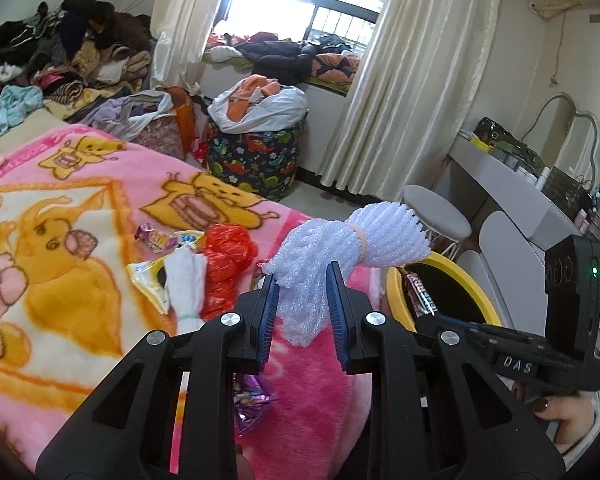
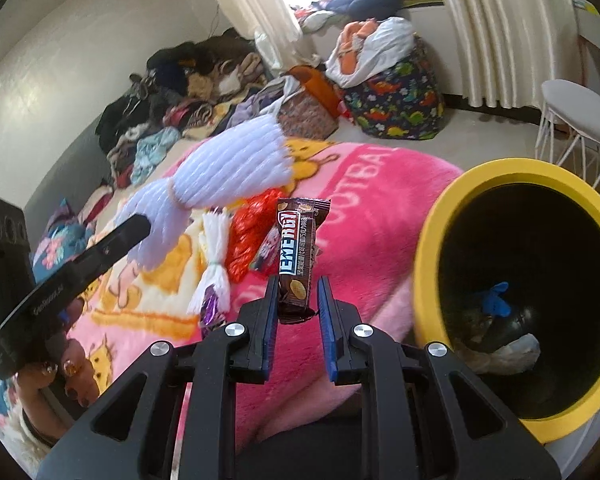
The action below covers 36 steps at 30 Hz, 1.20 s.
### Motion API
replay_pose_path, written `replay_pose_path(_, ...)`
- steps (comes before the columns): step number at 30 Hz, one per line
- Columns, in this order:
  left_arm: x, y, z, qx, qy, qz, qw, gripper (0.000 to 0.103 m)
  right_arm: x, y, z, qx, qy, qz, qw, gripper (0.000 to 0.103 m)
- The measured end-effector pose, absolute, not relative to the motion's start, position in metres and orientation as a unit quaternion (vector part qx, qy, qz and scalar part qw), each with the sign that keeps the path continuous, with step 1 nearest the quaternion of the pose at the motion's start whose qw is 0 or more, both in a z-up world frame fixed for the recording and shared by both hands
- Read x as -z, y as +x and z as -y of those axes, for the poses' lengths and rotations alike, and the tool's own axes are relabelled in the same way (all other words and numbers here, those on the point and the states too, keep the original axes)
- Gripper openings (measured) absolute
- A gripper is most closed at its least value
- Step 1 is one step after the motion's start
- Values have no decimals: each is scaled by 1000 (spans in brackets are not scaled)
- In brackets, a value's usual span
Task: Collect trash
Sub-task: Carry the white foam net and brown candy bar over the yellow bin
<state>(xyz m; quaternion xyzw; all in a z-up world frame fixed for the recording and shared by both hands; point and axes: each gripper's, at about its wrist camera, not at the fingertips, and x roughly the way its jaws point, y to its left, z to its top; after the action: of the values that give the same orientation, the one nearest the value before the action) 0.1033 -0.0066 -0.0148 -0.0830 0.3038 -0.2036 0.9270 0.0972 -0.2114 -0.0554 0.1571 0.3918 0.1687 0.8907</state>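
Observation:
My left gripper (image 1: 302,280) is shut on a white foam net bundle (image 1: 352,248) tied with a band, held above the pink blanket (image 1: 100,208). The same foam net bundle (image 2: 224,176) shows in the right wrist view, left of centre. My right gripper (image 2: 298,284) is shut on a brown energy bar wrapper (image 2: 298,248) standing upright between its pads. The yellow-rimmed black bin (image 2: 520,280) sits just right of it, with some trash inside. In the left wrist view the yellow bin (image 1: 440,292) lies right of the foam, with the brown wrapper (image 1: 420,292) over its rim.
More litter lies on the blanket: a red plastic bag (image 1: 226,264), a white tassel bundle (image 1: 186,276), candy wrappers (image 1: 156,238) and a purple wrapper (image 1: 252,400). A dinosaur-print hamper (image 1: 256,152), a white stool (image 1: 436,212), a clothes pile (image 1: 60,52) and a dresser (image 1: 520,188) surround the bed.

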Motion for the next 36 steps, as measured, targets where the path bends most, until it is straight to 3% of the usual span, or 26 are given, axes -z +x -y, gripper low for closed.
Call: replay_pose_path(36, 16, 99, 105, 264, 4, -305, 915, 18, 49, 60, 349, -23, 271, -317, 908, 18)
